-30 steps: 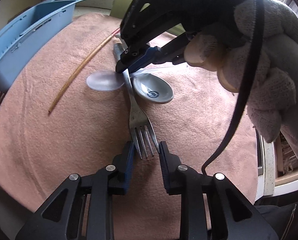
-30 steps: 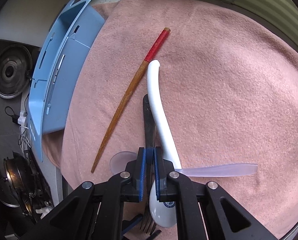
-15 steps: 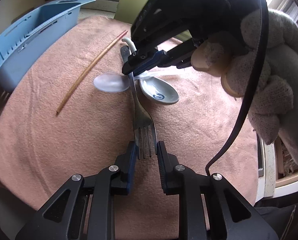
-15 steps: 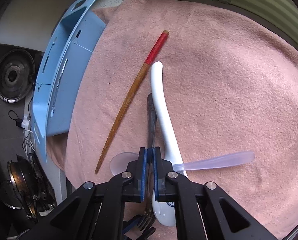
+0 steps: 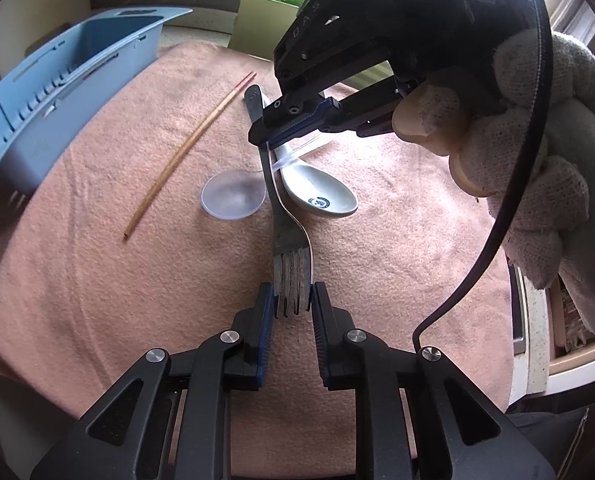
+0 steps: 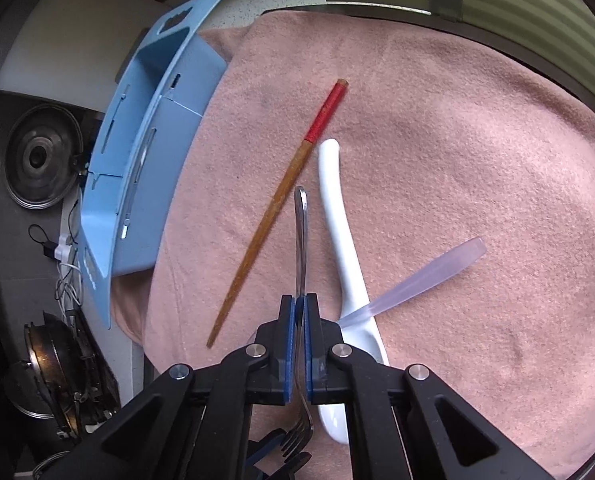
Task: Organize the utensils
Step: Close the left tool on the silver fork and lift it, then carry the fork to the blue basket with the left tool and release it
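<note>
A metal fork spans the pink towel between both grippers. My left gripper has its blue pads against the outer tines, one on each side. My right gripper is shut on the fork's handle, whose far end stands a little off the towel. A white ceramic spoon lies just right of the fork. A translucent plastic spoon lies crosswise under them. A wooden chopstick with a red end lies to the left.
A blue slotted utensil bin stands at the towel's left edge. A gloved hand holds the right gripper. Pot lids and cables sit below on the left. A white counter edge borders the towel on the right.
The left jaws have narrowed and slid along the tines, which now lie between the pads. The right jaws tightened on the handle, and its far end has risen slightly from the towel.
</note>
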{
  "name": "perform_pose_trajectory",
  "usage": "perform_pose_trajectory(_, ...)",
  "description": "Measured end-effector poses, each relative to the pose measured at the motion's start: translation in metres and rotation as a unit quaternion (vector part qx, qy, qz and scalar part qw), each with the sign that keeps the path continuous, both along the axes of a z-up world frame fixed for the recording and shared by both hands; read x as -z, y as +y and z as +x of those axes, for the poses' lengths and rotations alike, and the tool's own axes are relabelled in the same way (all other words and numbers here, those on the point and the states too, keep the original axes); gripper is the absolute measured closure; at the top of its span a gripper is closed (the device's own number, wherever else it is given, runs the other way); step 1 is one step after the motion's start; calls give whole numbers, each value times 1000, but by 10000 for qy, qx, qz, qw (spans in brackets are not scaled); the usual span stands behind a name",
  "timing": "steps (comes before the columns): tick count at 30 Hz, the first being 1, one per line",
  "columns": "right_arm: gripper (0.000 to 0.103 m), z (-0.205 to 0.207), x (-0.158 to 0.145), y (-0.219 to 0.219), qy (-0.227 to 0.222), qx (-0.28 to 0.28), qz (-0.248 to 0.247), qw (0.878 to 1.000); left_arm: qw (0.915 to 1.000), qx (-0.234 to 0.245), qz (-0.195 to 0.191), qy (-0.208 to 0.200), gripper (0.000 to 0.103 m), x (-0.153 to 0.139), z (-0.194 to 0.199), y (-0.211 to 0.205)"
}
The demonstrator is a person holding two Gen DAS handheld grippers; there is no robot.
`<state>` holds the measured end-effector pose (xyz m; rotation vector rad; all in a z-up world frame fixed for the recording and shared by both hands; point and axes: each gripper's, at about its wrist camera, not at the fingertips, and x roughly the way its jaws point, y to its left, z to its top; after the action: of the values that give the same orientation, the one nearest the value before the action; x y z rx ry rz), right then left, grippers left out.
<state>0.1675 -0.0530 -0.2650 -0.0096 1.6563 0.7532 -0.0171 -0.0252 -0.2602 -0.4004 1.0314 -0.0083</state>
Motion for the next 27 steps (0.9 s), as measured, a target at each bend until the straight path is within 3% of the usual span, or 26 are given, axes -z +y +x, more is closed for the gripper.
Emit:
perform_pose_trajectory(8,100,1,-5,3,-4,65,56,10000,9999,35,88,-47,86,-11,-4,-3)
perform_pose_trajectory(9,100,2,-7,3,-8,79,70,9999,9999,33,101,-65,96,-13,-4,-2)
perform_pose_trajectory(19,100,2,-15,14,-119,104,41,9999,9996,182,234,7,96,-12,2,6)
perform_pose_trajectory(27,100,7,-26,17,-54,275,176,9995,9991,168,319,-201,96,-30,-1,24)
